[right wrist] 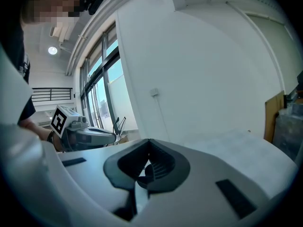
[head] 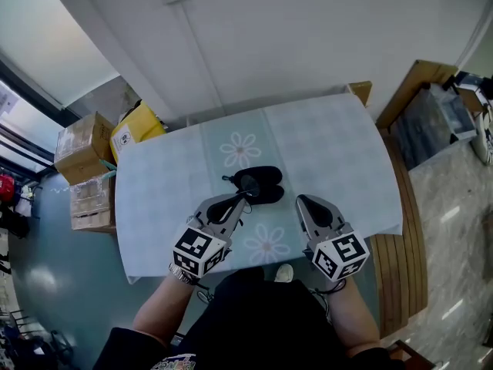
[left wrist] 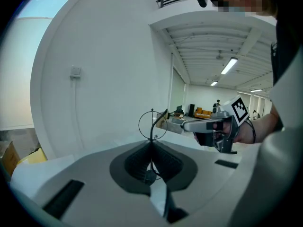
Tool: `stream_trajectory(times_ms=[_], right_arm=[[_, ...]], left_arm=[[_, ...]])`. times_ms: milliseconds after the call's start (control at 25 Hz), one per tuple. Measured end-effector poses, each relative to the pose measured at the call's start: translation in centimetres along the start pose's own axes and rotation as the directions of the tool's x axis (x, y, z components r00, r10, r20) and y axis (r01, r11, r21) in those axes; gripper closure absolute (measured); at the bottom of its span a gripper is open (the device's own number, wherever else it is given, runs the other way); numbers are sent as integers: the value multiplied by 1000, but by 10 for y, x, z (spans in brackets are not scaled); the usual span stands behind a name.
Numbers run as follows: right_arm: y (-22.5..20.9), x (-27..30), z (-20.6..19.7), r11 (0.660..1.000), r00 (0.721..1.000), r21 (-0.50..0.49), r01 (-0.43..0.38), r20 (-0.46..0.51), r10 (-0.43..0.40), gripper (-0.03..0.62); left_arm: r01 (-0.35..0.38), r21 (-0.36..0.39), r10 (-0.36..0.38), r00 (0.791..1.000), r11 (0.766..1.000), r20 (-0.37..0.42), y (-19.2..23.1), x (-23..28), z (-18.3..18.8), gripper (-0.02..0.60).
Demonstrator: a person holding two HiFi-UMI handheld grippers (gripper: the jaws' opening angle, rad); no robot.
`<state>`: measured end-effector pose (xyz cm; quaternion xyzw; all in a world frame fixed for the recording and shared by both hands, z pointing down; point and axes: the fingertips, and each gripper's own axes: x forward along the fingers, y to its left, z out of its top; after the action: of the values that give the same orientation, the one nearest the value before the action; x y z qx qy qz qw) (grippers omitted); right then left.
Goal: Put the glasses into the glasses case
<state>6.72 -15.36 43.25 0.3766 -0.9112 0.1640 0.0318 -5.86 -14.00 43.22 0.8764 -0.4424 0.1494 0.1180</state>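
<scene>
The left claw (left wrist: 152, 148) pinches the glasses (left wrist: 152, 125) by their thin frame, just beside the case (head: 260, 183). The right claw (right wrist: 147, 145) is closed and empty. Next, they likely need lowering into the case.

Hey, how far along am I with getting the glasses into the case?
Done: the glasses are off the table, pinched in the shut left claw. In hand: they hang close to the black glasses case, which appears to lie open. The right claw is shut and empty. Left: lower the glasses into the case and let go.
</scene>
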Motion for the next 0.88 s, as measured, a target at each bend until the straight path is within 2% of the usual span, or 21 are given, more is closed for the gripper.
stream_trajectory(times_ms=[520, 880], right_arm=[[-20, 22, -20, 996, 995, 42, 80, -60, -78, 571], [-31, 31, -46, 987, 988, 98, 124, -104, -114, 571]], left_arm=[[76, -7, -76, 994, 997, -78, 34, 42, -28, 552], [125, 17, -120, 977, 992, -176, 52, 69, -60, 552]])
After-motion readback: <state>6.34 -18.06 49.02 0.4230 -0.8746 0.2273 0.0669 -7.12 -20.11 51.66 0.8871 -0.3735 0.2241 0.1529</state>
